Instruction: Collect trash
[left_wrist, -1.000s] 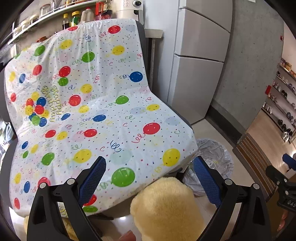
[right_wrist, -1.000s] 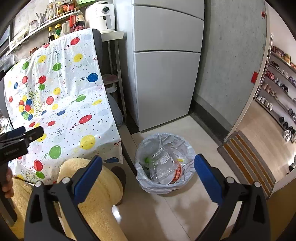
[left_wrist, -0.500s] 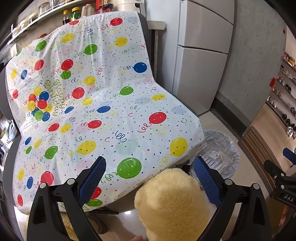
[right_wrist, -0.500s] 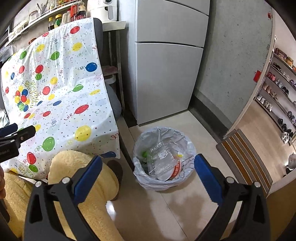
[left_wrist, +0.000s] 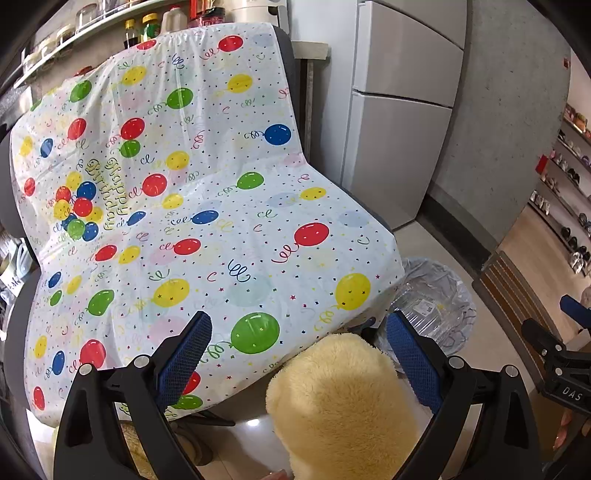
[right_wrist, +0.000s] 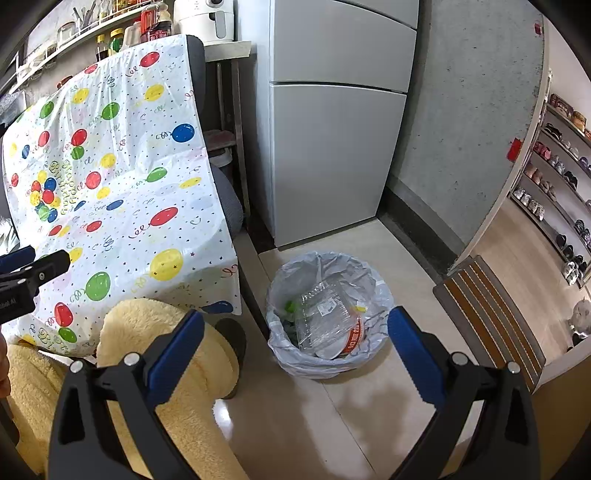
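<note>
A bin lined with a grey bag (right_wrist: 295, 354) stands on the floor beside the draped chair, holding a clear plastic container (right_wrist: 322, 314) and a red-and-white bowl (right_wrist: 352, 338). My right gripper (right_wrist: 295, 350) hovers open above and in front of it with nothing between its fingers. My left gripper (left_wrist: 297, 347) is open and empty too, facing the balloon-print sheet (left_wrist: 207, 206) on the chair. The bin (left_wrist: 436, 295) shows partly behind the sheet's corner. Each gripper shows at the edge of the other's view: the left gripper (right_wrist: 33, 269) and the right gripper (left_wrist: 554, 354).
The person's fluffy yellow legs (right_wrist: 147, 332) fill the lower left, one knee (left_wrist: 340, 398) sitting between the left fingers. A grey fridge (right_wrist: 332, 129) stands behind the bin, a striped mat (right_wrist: 487, 317) to its right. A shelf of bottles (left_wrist: 155, 26) runs above the chair.
Both views have drifted slightly: the bin sits a little higher in the right wrist view and the sheet has slid a little in the left one. Both grippers stay open and empty.
</note>
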